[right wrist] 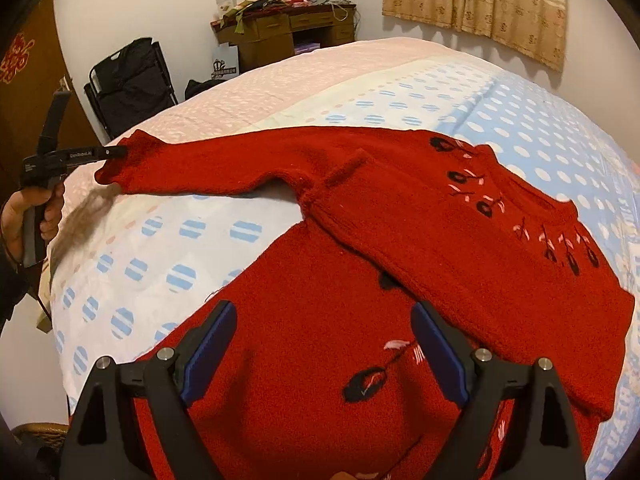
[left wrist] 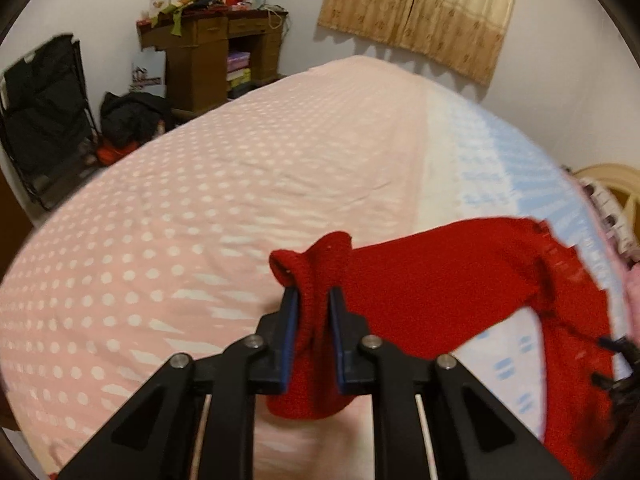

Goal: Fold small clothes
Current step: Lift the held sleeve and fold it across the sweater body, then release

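Observation:
A red knitted sweater [right wrist: 400,216] with black and pink embroidery lies on the bed, its upper part folded over the body. One sleeve [right wrist: 208,164] stretches out to the left. My left gripper [left wrist: 313,298] is shut on the sleeve's cuff [left wrist: 310,264] and holds it lifted off the bed. In the right wrist view that same gripper [right wrist: 116,153] shows at the far left, gripped by a hand [right wrist: 24,216]. My right gripper [right wrist: 322,320] hovers open above the sweater's body, nothing between its blue pads [right wrist: 438,352].
The bed [left wrist: 200,208] has a pink dotted sheet on the left and a blue dotted one [right wrist: 520,112] on the right. A wooden desk [left wrist: 212,48] piled with items, a dark folding rack [left wrist: 44,112] and a curtain [left wrist: 420,8] stand beyond it.

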Demonstrator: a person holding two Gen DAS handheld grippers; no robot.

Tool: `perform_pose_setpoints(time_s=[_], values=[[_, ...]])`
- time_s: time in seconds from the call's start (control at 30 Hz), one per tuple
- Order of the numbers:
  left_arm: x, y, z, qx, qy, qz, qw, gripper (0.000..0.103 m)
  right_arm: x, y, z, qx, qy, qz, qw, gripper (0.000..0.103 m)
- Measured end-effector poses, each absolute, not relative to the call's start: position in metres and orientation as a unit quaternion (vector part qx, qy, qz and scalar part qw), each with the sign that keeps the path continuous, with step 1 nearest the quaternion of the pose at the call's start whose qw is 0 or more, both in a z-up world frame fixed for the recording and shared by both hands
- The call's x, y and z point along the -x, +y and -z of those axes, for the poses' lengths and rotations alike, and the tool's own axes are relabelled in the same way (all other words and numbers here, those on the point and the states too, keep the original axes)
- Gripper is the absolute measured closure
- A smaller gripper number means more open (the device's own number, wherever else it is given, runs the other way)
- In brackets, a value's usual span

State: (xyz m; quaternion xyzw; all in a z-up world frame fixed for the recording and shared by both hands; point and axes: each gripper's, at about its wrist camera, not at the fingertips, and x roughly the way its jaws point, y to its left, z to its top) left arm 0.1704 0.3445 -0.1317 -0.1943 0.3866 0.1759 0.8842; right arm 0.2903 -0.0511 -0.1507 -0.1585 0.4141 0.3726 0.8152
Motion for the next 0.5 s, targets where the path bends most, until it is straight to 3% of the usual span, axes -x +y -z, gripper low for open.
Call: perform_pose_setpoints(time_s=[0.5], values=[[-0.209, 0.245, 0.055, 0.143, 0.335, -0.067, 0.929, 0.087, -0.270, -0.090, 0.147, 0.151, 0.415, -0.358, 0.823, 0.013]])
